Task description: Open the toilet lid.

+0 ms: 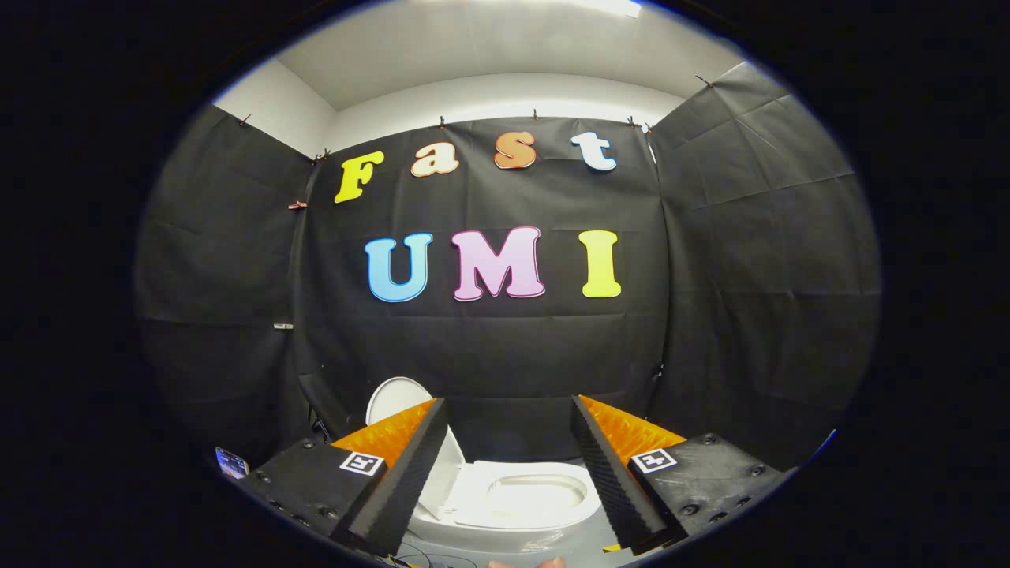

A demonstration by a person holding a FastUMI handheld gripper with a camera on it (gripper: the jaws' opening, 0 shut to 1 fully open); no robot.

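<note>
Gripper (509, 442) with fingers wide apart, holding nothing. Toilet (513, 513) below and just ahead, seen in the gap between the two fingers. Lid (398, 398) standing up at the left side of the bowl, partly hidden behind the left finger, apart from the seat. Seat (473, 501) lying flat on the bowl, with the opening of the bowl visible through it. Judging by this, lid already raised, so the main step of the task looks done and the gripper is free of the lid. Next move probably only to pull away without touching the lid, or to check that it leans stable. A small phone-like thing (231, 463) on the floor far left, too small to tell more.
</note>
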